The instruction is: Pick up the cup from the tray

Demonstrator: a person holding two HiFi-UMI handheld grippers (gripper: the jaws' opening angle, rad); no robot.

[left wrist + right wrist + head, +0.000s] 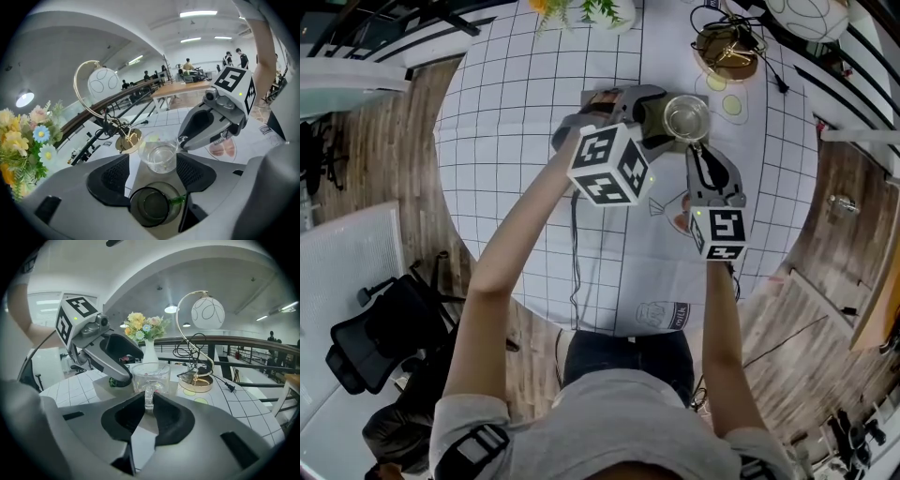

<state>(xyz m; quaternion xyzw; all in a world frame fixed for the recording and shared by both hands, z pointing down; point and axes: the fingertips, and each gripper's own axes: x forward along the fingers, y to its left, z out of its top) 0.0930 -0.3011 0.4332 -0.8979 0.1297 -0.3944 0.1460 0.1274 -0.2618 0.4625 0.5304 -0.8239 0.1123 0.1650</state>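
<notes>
A clear glass cup point(686, 118) with a handle hangs above the table's far middle. My right gripper point(699, 150) reaches up from below and is shut on the handle point(148, 397), with the cup's bowl point(151, 375) just beyond its pads. My left gripper point(661, 117) comes in from the left; the cup point(158, 157) sits between its widely spread pads, which do not press on it. Below the left jaws stands a dark green glass cup point(151, 206). The grey tray point(598, 97) is mostly hidden under the left gripper.
A gold lamp base point(727, 52) with cables and its white globe point(806, 14) stand at the far right, close behind the cup. A white vase of flowers point(143, 329) is at the far edge. The round table drops off to wooden floor on all sides.
</notes>
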